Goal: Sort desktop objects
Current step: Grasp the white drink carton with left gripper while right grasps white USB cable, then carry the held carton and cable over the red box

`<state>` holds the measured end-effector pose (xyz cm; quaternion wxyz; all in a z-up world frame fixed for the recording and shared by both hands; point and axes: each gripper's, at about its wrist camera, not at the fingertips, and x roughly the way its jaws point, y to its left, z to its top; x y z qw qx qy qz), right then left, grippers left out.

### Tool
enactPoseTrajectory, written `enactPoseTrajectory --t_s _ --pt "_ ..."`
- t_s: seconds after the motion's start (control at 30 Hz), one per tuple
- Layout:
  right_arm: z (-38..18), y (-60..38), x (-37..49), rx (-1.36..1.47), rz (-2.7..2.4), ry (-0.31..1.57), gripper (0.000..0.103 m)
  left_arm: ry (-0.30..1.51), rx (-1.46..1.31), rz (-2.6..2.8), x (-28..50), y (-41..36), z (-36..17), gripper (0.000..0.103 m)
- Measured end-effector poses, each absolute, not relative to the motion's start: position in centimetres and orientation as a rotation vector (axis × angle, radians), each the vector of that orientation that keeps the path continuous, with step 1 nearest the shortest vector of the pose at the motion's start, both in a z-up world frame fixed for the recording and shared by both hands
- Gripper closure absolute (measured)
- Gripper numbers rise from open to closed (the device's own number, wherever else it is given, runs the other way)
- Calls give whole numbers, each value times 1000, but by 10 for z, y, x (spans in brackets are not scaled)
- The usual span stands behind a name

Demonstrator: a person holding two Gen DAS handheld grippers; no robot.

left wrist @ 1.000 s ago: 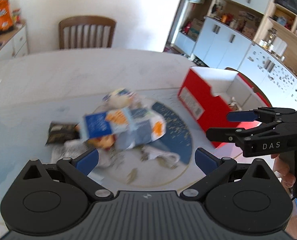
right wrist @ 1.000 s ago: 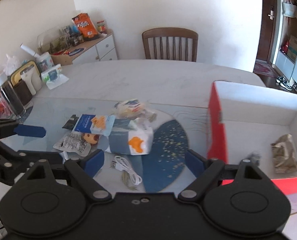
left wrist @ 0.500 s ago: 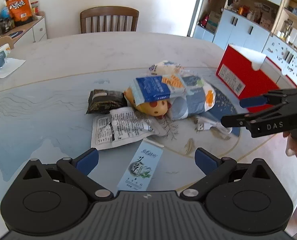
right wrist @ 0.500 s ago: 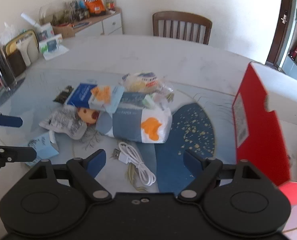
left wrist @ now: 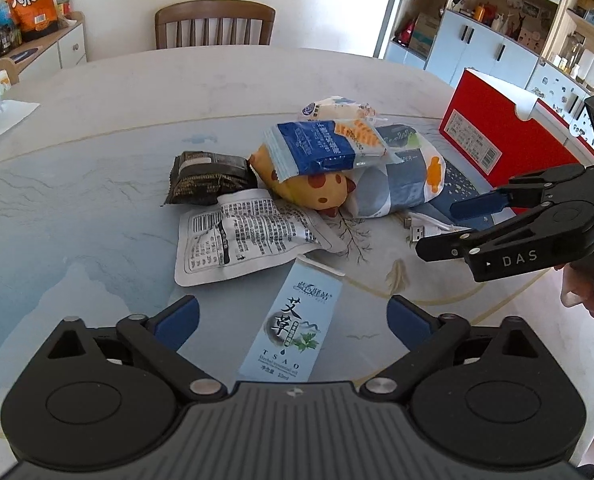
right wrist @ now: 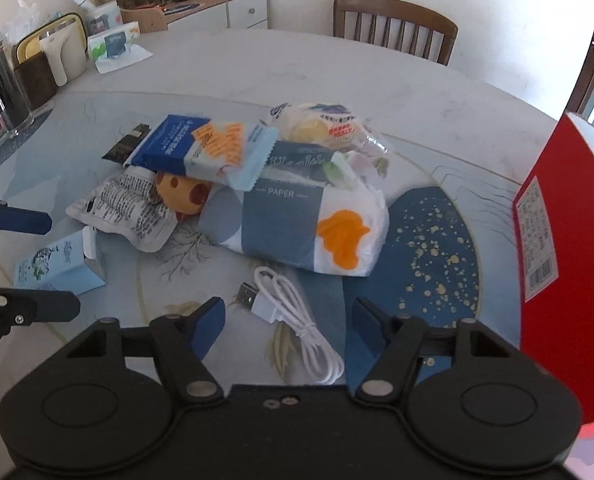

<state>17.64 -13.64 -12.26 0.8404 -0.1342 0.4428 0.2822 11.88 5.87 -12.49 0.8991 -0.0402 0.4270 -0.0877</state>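
Note:
A heap of packets lies mid-table: a blue snack packet (left wrist: 321, 145) on a yellow spotted pouch (left wrist: 309, 190), a tissue pack marked PAPER (right wrist: 297, 224), a clear bun bag (right wrist: 329, 128), a black packet (left wrist: 207, 178) and a white printed pouch (left wrist: 241, 236). A light blue carton (left wrist: 293, 328) lies between my left gripper's (left wrist: 293, 320) open, empty fingers. A white USB cable (right wrist: 293, 312) lies between my right gripper's (right wrist: 289, 320) open, empty fingers. The right gripper also shows in the left wrist view (left wrist: 457, 228).
A red box (left wrist: 497, 140) with a white inside stands open at the table's right edge. A wooden chair (left wrist: 215, 24) stands at the far side. Jars, a tissue box and containers (right wrist: 49, 60) crowd the far left. The table's (left wrist: 97, 128) near edge is just below both grippers.
Both grippers have drawn back and swung left from the red box. The carton and the cable have come into view between their fingers. Both stay open.

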Motion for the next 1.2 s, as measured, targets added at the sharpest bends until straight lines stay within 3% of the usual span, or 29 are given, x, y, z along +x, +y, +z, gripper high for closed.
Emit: enactPoseTrajectory --t_s 0.33,0.4,0.53,0.6,0.67,0.77,1.2 --pt "-125 -138 175 -283 598 909 47 884 -55 -186 117 55 -131 35" --pt "-125 -139 174 -279 594 903 55 881 -63 -186 116 56 -130 48" --pt "-124 -138 172 -277 591 895 71 864 -76 -171 111 59 -128 52" --pt "-123 -137 171 -282 591 893 82 868 -86 -172 110 60 -129 64" --pt "-122 -136 170 -296 577 893 87 872 -93 -177 111 61 -129 69" --pt "-121 -139 169 -292 552 901 92 873 -95 -169 111 62 -129 72" --pt "-104 -172 155 -192 493 911 92 869 -114 -166 104 58 -113 74"
